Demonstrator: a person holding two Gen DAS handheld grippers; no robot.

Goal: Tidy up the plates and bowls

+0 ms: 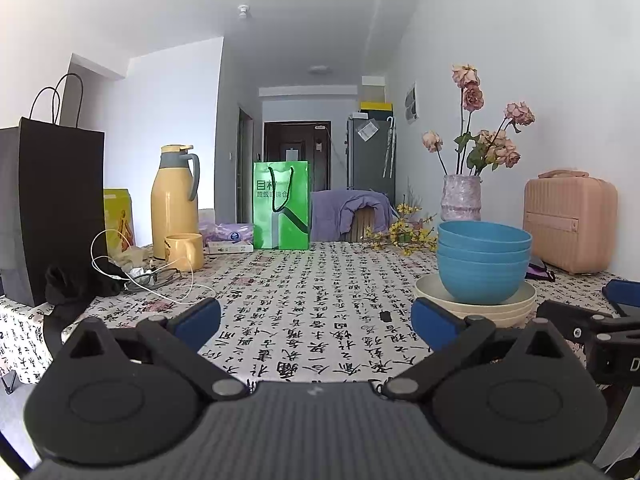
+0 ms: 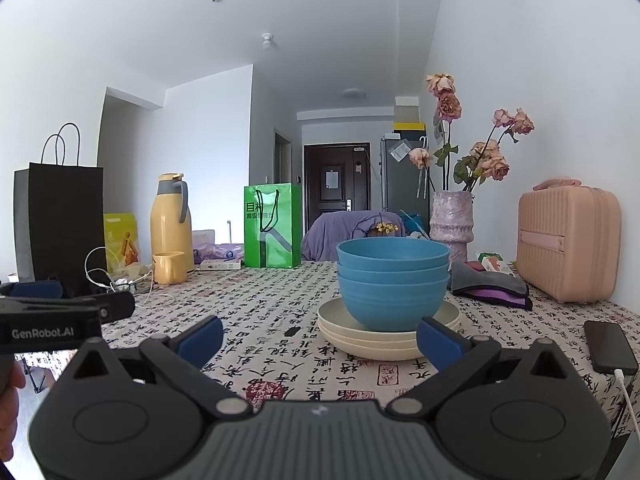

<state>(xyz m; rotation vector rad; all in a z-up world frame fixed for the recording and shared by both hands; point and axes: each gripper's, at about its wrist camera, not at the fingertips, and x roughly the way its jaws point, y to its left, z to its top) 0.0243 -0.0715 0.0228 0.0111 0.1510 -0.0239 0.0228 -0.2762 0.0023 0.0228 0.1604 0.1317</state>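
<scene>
Both grippers have their jaws spread wide with nothing between them. The left gripper (image 1: 316, 320) hovers low over the calligraphy-print tablecloth (image 1: 304, 300), bare cloth between its blue pads (image 1: 198, 320). The right gripper (image 2: 320, 336) points straight at the dishes — 3 blue bowls (image 2: 393, 280) nested together, sitting on a stack of 3 cream plates (image 2: 372, 340). Its right pad sits just in front of the plates' rim; I can't tell if it's touching.

From the left wrist view that same stack is off to the right. A phone (image 2: 610, 346) on a white cable lies at the right table edge. Further back — folded cloths (image 2: 492, 286), a pink case (image 2: 568, 240), a vase of dried roses (image 2: 452, 220), a green bag (image 2: 272, 226), a yellow thermos (image 2: 170, 220) with a matching mug (image 2: 170, 267), and a black bag (image 2: 60, 220).
</scene>
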